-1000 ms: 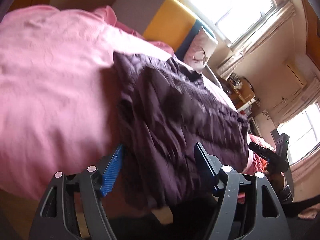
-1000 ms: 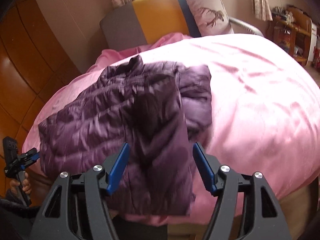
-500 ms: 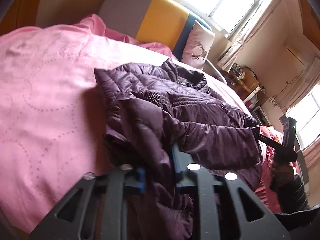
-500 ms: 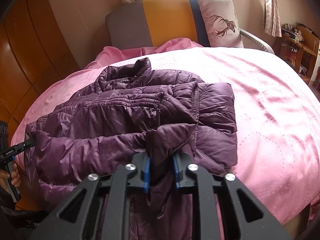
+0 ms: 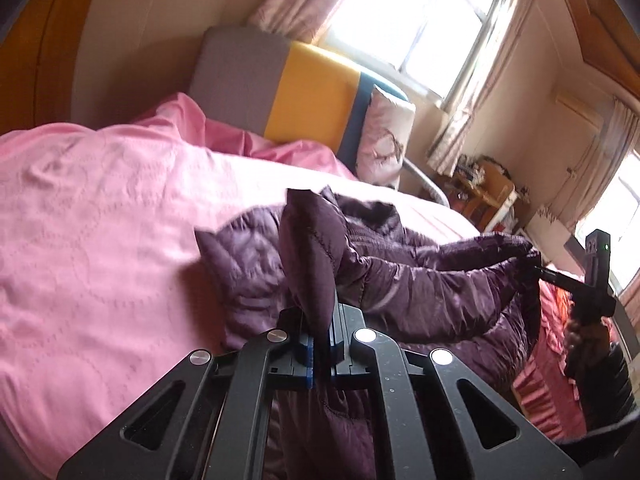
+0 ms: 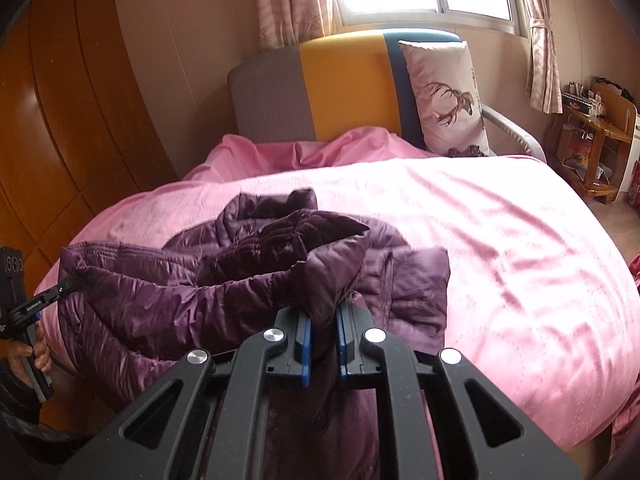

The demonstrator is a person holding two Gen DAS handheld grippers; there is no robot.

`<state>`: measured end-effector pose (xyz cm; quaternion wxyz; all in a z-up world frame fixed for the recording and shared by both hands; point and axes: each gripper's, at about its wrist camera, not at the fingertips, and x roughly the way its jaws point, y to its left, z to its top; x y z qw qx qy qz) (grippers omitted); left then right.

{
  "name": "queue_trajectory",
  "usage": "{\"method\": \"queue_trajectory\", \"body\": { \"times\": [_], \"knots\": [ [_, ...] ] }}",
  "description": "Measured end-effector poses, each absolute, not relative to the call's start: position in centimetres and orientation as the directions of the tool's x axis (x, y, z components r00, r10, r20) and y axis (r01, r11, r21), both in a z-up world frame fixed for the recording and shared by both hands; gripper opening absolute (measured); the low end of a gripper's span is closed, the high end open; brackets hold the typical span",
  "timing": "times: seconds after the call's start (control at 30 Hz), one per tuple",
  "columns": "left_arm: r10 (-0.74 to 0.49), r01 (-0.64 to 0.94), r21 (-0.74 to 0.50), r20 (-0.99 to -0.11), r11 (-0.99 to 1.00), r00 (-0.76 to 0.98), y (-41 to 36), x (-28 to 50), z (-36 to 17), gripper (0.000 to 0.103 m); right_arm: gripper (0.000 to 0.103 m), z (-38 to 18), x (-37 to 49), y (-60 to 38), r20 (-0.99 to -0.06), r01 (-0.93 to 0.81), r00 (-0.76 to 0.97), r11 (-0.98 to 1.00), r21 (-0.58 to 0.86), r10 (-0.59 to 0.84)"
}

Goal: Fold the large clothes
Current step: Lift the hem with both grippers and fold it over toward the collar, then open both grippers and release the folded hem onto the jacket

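Observation:
A dark purple quilted jacket (image 5: 420,280) lies on a pink bed cover (image 5: 100,240), its near hem lifted. My left gripper (image 5: 320,340) is shut on a pinched fold of the jacket's hem. My right gripper (image 6: 322,344) is shut on another fold of the same hem (image 6: 328,276). The jacket (image 6: 160,300) stretches between the two. In the left wrist view the right gripper (image 5: 536,266) holds the far corner. In the right wrist view the left gripper (image 6: 70,284) holds the left corner. The collar end (image 6: 272,204) rests on the bed.
A grey, yellow and blue headboard (image 6: 340,88) and a deer-print pillow (image 6: 444,96) stand at the far end. Wooden wardrobe panels (image 6: 60,120) are on the left. A wooden side table (image 6: 592,136) stands at the right. The pink cover (image 6: 500,240) spreads right of the jacket.
Both grippers went from open around the jacket's near hem to shut on it. They have since lifted the hem up off the bed.

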<state>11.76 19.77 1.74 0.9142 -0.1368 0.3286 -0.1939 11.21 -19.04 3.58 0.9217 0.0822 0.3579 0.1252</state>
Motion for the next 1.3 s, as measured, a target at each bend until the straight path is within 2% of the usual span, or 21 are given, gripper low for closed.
{"method": "queue_trajectory", "body": {
  "times": [0.2,0.43,0.83,0.93,1.0,1.1,1.3],
  "knots": [
    [-0.429,0.251,-0.38,-0.515,0.89,0.742,20.1,15.7,3.4,0.002,0.009,5.0,15.4,-19.4,-0.608,-0.136,0.743,0.953,0.27,0.279],
    [-0.4,0.224,-0.368,-0.523,0.902,0.753,19.4,21.8,3.8,0.002,0.009,4.7,21.2,-19.1,-0.624,-0.072,0.752,0.967,0.243,0.213],
    [-0.299,0.099,-0.322,-0.667,0.942,0.682,17.1,30.3,-1.9,0.002,0.009,-1.7,29.5,-19.7,-0.724,0.089,0.682,0.971,0.222,0.103],
    [-0.281,0.056,-0.319,-0.723,0.946,0.631,17.2,31.7,-4.8,0.002,0.011,-4.3,30.5,-19.9,-0.761,0.123,0.644,0.969,0.213,0.085],
    [-0.273,0.042,-0.314,-0.745,0.949,0.609,17.0,32.2,-6.4,0.002,0.017,-6.1,31.1,-20.1,-0.781,0.144,0.621,0.968,0.205,0.073],
    [-0.264,0.034,-0.306,-0.754,0.951,0.602,16.9,32.4,-7.6,0.002,0.024,-8.4,31.5,-20.5,-0.798,0.166,0.599,0.965,0.201,0.064],
    [-0.223,0.031,-0.259,-0.76,0.965,0.611,16.2,32.5,-8.9,0.003,0.027,-11.3,32.4,-21.1,-0.809,0.195,0.585,0.959,0.207,0.056]
  ]
}}
